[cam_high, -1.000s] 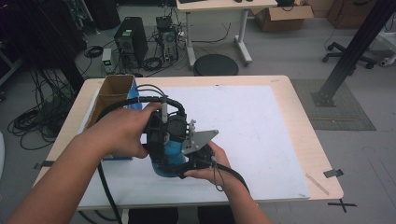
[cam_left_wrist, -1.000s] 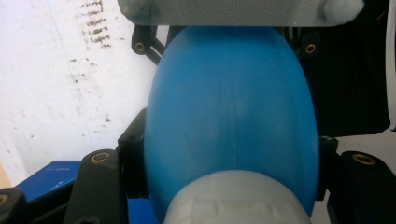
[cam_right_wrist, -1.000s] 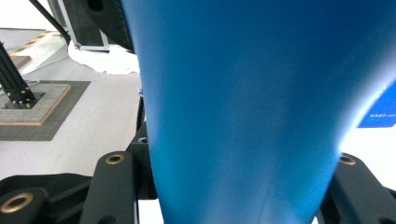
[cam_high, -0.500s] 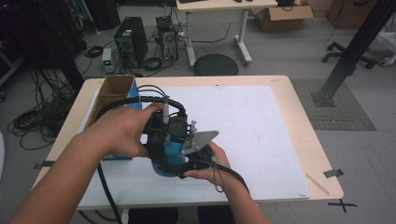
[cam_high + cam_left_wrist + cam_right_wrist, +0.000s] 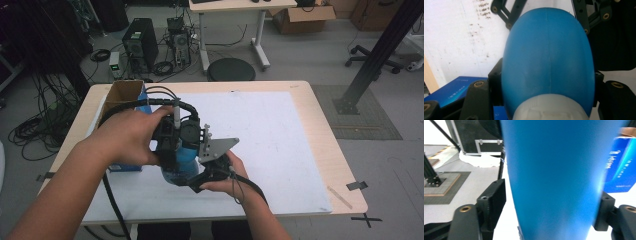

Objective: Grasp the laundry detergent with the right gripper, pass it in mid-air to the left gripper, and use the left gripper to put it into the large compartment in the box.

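A blue bottle (image 5: pixel 183 159) with a white cap (image 5: pixel 549 110) is held above the white mat (image 5: pixel 280 135). My left gripper (image 5: pixel 172 160) comes at it from the left and is shut on it. In the left gripper view the bottle (image 5: pixel 549 62) sits between the pads (image 5: pixel 495 78). My right gripper (image 5: pixel 202 179) reaches in from the right at the bottle's lower end. Its jaws have just been opening. The bottle (image 5: pixel 556 175) still stands between its pads (image 5: pixel 495 202), with a thin gap at the left one.
A blue carton (image 5: pixel 124 167) lies by the left hand, beside an open cardboard box (image 5: pixel 122 95) at the table's far left. The wooden table edge (image 5: pixel 325 125) frames the mat. Computers and cables sit on the floor behind.
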`<action>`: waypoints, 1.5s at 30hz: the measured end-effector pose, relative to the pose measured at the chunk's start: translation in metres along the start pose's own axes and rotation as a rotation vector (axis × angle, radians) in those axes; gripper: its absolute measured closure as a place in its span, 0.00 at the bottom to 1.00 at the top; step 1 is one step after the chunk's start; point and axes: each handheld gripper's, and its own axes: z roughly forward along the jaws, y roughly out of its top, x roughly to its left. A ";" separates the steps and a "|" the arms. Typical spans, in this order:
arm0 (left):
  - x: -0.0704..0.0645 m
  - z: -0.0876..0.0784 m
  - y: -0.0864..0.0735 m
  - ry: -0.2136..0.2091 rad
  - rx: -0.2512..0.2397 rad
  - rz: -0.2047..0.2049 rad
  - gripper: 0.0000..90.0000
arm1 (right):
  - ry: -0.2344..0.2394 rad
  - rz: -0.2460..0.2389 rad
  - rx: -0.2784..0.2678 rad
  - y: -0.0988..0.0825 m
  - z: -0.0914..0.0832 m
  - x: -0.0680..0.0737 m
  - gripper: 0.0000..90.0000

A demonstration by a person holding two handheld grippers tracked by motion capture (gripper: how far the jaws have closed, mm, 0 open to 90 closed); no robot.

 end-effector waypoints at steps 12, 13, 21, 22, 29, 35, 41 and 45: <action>0.011 -0.006 -0.005 -0.038 -0.008 -0.152 0.43 | -0.051 0.091 0.002 -0.007 -0.019 -0.013 0.00; 0.013 -0.007 -0.006 -0.037 -0.010 -0.177 0.43 | -0.051 0.091 0.002 -0.007 -0.019 -0.013 0.00; 0.036 -0.019 -0.023 -0.056 -0.034 -0.445 0.43 | -0.118 0.120 0.014 -0.008 -0.054 -0.021 0.00; 0.038 -0.021 -0.025 -0.059 -0.042 -0.478 0.43 | -0.124 0.118 0.018 -0.008 -0.058 -0.021 0.00; 0.056 -0.039 -0.044 -0.043 -0.063 -0.674 0.43 | -0.190 0.101 0.069 -0.006 -0.098 -0.021 0.00; 0.072 -0.045 -0.061 -0.085 -0.023 -0.844 0.43 | -0.228 0.102 0.096 -0.006 -0.119 -0.021 0.00; 0.086 -0.061 -0.086 -0.047 -0.073 -1.014 0.43 | -0.263 0.093 0.136 -0.005 -0.140 -0.020 0.00; 0.091 -0.075 -0.103 -0.022 -0.131 -1.123 0.43 | -0.283 0.083 0.147 -0.003 -0.153 -0.019 0.00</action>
